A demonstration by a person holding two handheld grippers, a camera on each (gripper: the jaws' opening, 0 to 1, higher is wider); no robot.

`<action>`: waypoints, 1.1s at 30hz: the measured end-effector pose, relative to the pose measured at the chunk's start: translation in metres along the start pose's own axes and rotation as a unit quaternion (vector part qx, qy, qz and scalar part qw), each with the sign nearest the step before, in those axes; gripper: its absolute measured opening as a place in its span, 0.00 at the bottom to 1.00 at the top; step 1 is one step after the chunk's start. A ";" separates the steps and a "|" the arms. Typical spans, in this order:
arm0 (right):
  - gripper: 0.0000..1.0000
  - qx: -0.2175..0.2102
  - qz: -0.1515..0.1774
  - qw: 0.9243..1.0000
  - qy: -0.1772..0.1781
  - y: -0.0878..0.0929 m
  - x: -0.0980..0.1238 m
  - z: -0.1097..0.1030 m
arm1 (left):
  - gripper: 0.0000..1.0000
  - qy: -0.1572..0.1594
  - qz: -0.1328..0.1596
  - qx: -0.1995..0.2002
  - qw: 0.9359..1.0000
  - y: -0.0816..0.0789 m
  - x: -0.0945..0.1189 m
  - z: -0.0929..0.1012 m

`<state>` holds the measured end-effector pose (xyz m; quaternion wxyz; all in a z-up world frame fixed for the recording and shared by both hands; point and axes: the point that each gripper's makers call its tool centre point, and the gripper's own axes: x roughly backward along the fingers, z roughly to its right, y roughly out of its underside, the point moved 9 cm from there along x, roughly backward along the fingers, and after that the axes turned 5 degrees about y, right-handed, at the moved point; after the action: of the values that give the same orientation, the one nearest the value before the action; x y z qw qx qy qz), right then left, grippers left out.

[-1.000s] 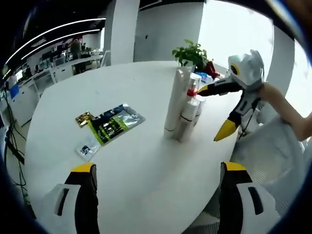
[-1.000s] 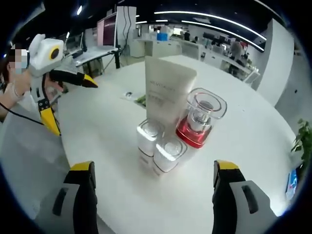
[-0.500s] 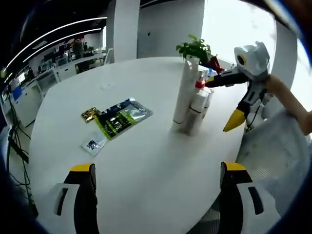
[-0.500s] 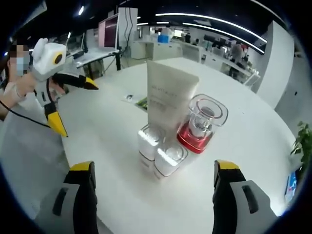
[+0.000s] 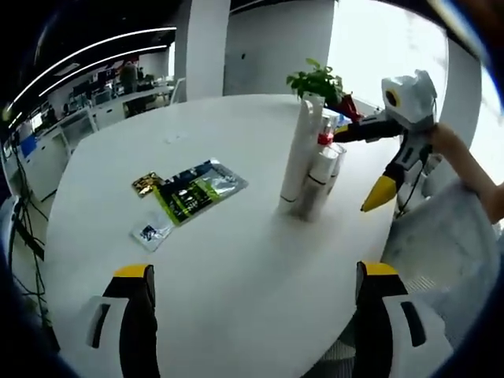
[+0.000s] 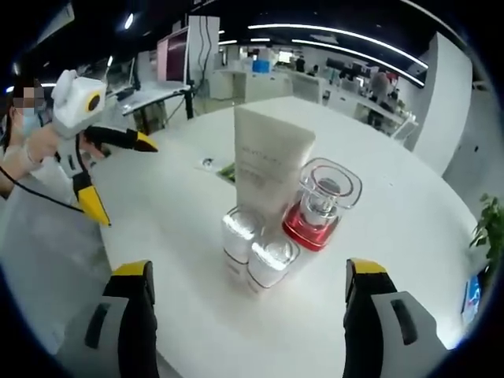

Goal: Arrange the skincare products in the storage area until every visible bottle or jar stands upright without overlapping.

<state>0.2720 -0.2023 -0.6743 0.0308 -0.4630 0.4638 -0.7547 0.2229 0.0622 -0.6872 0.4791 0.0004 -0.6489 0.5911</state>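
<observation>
A: Where are the skincare products?
B: Clustered on the round white table [image 5: 236, 260], all upright. The tall white tube [image 6: 266, 169] is the landmark. In the right gripper view, the red pump bottle [image 6: 319, 206] with a clear cap stands touching its right side, and two small white bottles [image 6: 256, 252] stand just in front of it, side by side.
A: And from the other side?
B: In the left gripper view the tube [image 5: 298, 157] rises above the rest, well apart from the flat sachets [image 5: 187, 197] lying to its left. A potted plant [image 5: 316, 81] sits behind it.
A: The grippers?
B: The left gripper [image 5: 252, 315] has its jaws wide apart, holding nothing, low over the table, short of the tube. The right gripper [image 6: 244, 315] is likewise spread and empty, near the small bottles. Each shows in the other's view, held in a hand [image 6: 35, 146], its yellow-tipped jaws splayed.
</observation>
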 end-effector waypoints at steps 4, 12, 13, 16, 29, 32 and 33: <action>1.00 -0.002 0.007 1.000 0.000 -0.002 0.002 -0.002 | 0.99 0.002 0.002 -0.002 1.000 -0.001 0.001 0.001; 1.00 -0.004 0.016 1.000 -0.003 -0.006 0.004 -0.004 | 0.99 -0.006 0.001 -0.010 1.000 -0.002 0.002 -0.002; 1.00 -0.005 0.017 1.000 -0.001 -0.006 0.005 -0.003 | 0.99 -0.008 -0.001 -0.011 1.000 -0.002 0.002 -0.002; 1.00 -0.003 0.017 1.000 0.000 -0.006 0.008 -0.005 | 0.99 -0.010 0.003 -0.013 1.000 -0.002 0.003 -0.001; 1.00 -0.001 0.042 0.999 -0.012 -0.013 0.015 -0.029 | 0.99 -0.008 -0.001 -0.010 1.000 -0.002 0.002 -0.001; 1.00 0.000 0.040 0.999 -0.004 -0.011 0.011 -0.027 | 0.99 -0.008 -0.002 -0.011 1.000 -0.002 0.001 -0.002; 1.00 -0.002 0.039 0.999 -0.003 -0.010 0.010 -0.026 | 0.99 -0.008 -0.003 -0.012 1.000 -0.002 0.001 -0.002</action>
<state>0.2515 -0.1842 -0.6640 0.0607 -0.4469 0.4834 -0.7503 0.2243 0.0634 -0.6854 0.4759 0.0016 -0.6596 0.5818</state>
